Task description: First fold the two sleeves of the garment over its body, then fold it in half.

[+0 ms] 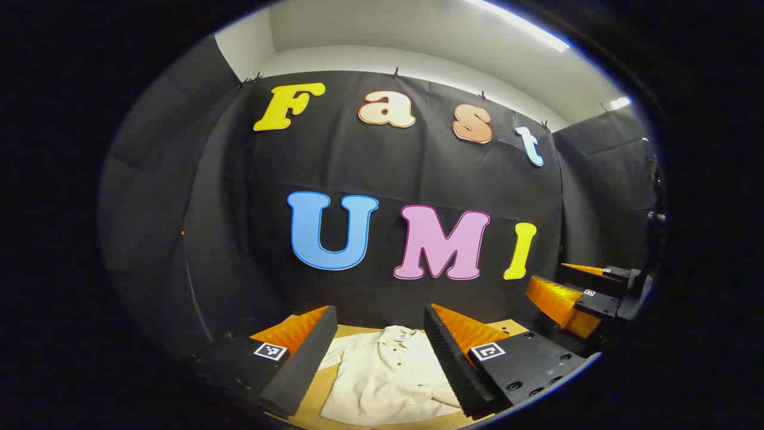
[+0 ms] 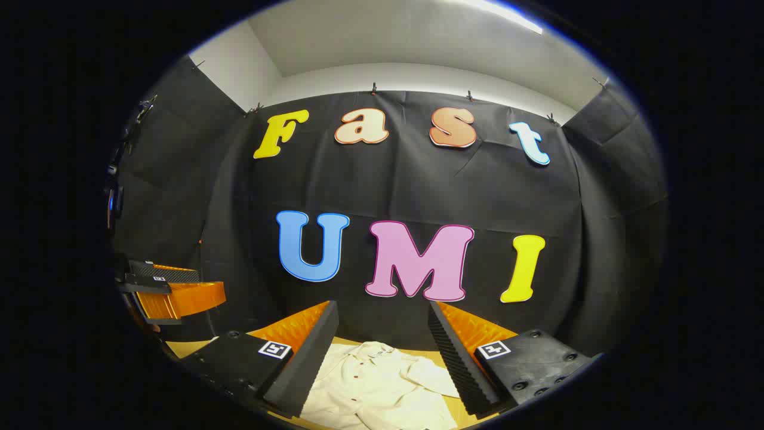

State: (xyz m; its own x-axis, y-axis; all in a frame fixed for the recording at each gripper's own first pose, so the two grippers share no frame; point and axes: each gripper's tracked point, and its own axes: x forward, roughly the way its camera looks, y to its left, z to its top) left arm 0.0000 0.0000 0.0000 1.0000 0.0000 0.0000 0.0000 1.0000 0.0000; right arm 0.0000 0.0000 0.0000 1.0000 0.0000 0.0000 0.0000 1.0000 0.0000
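Hovering above the table (image 1: 316, 397), both grippers are raised and aimed at the booth wall, with the shirt (image 1: 382, 376) lying flat below and between their fingers. The left gripper (image 1: 382, 334) has its fingers spread wide and holds nothing; the right gripper (image 2: 382, 331) is likewise spread and empty. In the left gripper view, the right gripper appears at the right edge, level with the left one and well apart from it.

The shirt is pale, buttoned, collar toward the wall. In the right gripper view, one sleeve (image 2: 433, 376) appears to lie partly across the body; whether the other is folded cannot be told.

Judgement: the raised, open stance suits an approach, leaving the cloth undisturbed while each hand lines up with its own side. Neither gripper touches the shirt, so the fold in half is not yet done.
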